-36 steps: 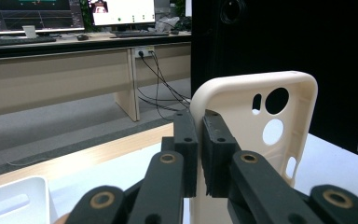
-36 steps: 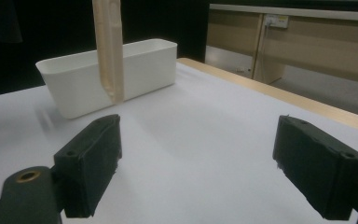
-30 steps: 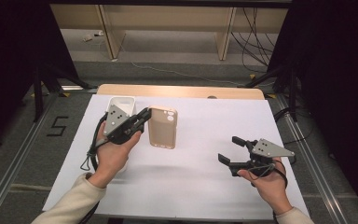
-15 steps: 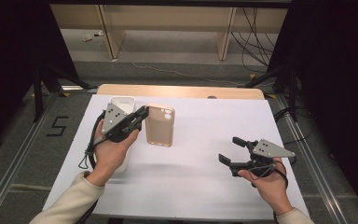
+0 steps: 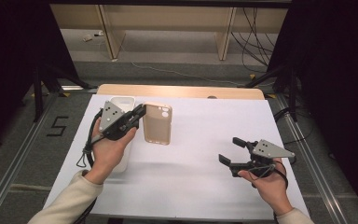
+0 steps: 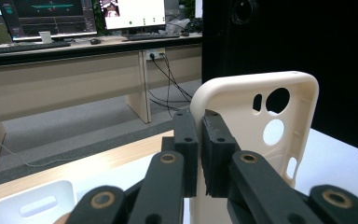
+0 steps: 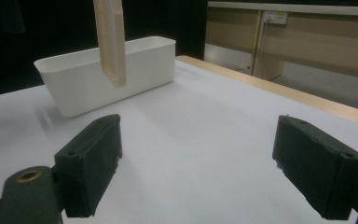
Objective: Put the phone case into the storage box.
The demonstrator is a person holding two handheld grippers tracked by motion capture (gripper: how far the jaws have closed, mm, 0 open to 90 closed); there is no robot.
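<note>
- Compared with a second back, the beige phone case [image 5: 157,123] has shifted a touch toward the table's left edge and sits a bit higher in the high view. The right gripper [image 5: 233,150] hasn't budged.
- The left gripper [image 5: 141,111] is pinching the case by its side wall, jaws nearly together on it. In the left gripper view the case [image 6: 256,140] stands upright with the camera cutouts near its top.
- The case looks lifted clear of the white table [image 5: 205,186], though from above I can't really tell how high; in the right gripper view it hangs in front of the white bin [image 7: 107,74].
- The right gripper has its jaws spread wide with nothing between them, hovering near the front right corner.
- Loads of open room across the middle and along the front edge.
- The white bin [image 5: 121,103] sits by the back left corner, partly under the left hand [image 5: 109,151]; I can't see inside it.
</note>
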